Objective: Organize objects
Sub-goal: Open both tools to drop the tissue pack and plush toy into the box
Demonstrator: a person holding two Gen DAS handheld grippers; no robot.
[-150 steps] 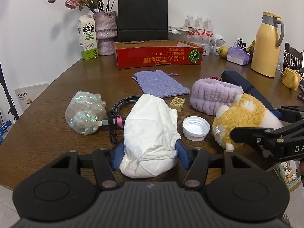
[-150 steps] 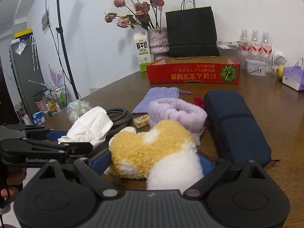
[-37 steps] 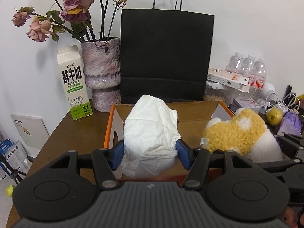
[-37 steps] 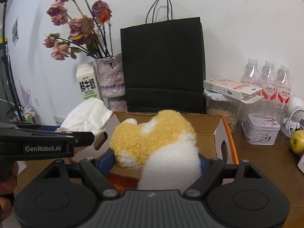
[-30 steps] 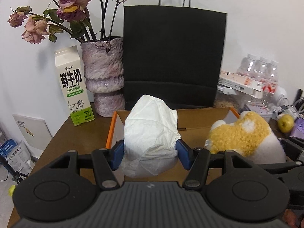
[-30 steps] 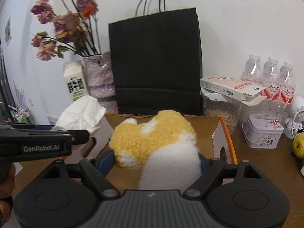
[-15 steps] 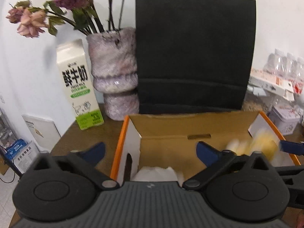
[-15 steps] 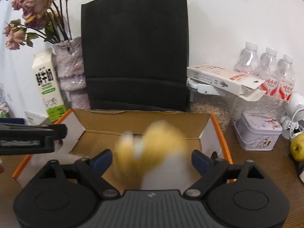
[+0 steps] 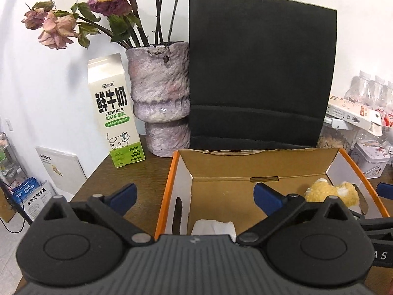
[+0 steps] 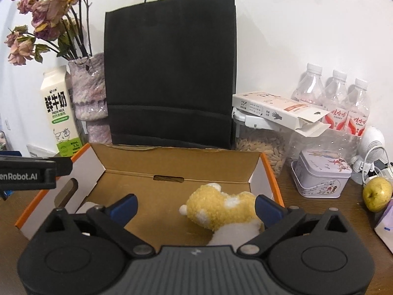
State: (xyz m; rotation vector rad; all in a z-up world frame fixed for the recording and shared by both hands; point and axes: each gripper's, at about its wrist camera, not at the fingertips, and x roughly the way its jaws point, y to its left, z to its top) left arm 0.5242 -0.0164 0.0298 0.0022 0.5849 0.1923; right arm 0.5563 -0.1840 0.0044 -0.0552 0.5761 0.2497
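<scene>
Both units sit over the cardboard box [image 9: 258,164], which I'll use as the landmark. Left hand-held gripper [image 9: 194,193]: blue pads spread wide, nothing between them, positioned over the box's left end. Right hand-held gripper [image 10: 195,205]: also spread wide and empty, over the box's right half.

White crumpled bag [image 9: 213,226] lies on the box floor at the left end, close to the left wall; only its top shows above the left unit's body. In the right wrist view just a sliver of it is visible at the box's near-left corner.

Yellow-and-white plush toy [image 10: 222,211] lies on its side on the box floor toward the right end, near the right wall. It sits between the right unit's pads in that view, but whether a pad touches it I can't tell. From the left wrist view the plush [image 9: 330,193] is at the box's far right.

Behind the box: black paper bag [image 10: 169,73] upright against the wall. Left of the box on the brown surface [image 9: 127,179]: purple vase [image 9: 159,100] with dried roses, then a milk carton [image 9: 115,120]. Right of the box: grain jar [image 10: 260,145], tin [image 10: 319,177], 3 water bottles [image 10: 336,98], apple [image 10: 377,194].
</scene>
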